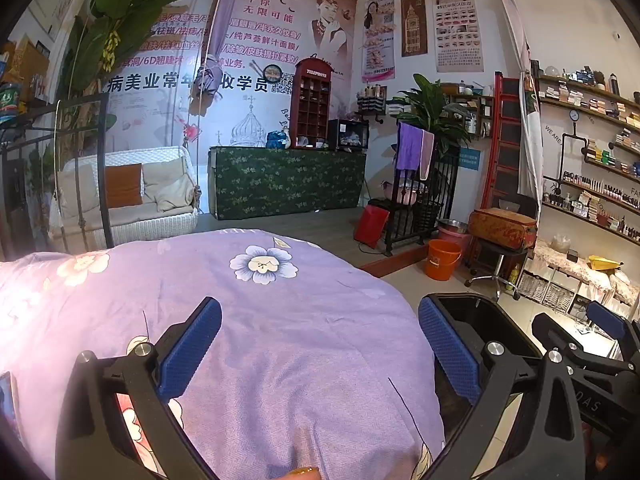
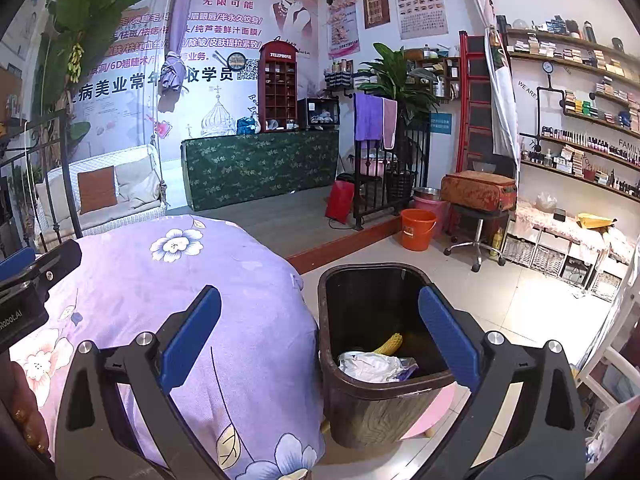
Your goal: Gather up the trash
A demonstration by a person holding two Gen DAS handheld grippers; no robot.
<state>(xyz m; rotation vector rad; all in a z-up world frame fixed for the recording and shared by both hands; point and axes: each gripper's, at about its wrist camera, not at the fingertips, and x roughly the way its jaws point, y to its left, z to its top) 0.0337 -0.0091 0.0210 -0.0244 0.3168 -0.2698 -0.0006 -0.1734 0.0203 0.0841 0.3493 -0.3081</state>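
Note:
A dark brown trash bin (image 2: 340,380) stands on the floor beside the bed; its rim also shows in the left wrist view (image 1: 480,300). Inside lie a yellow foam net sleeve (image 2: 389,345) and crumpled white and silver wrappers (image 2: 374,366). My right gripper (image 2: 320,340) is open and empty, above the gap between bed and bin; its right finger (image 2: 448,336) is over the bin's mouth. My left gripper (image 1: 320,344) is open and empty above the purple floral bedspread (image 1: 260,320). The right gripper's fingers show in the left view (image 1: 580,328).
The bedspread (image 2: 180,280) fills the left of the right view. An orange bucket (image 2: 418,228), a pink basin, a stool with a red case (image 2: 478,190) and shelves (image 2: 580,128) stand on the right. A raised wooden step (image 2: 340,246) lies beyond the bed.

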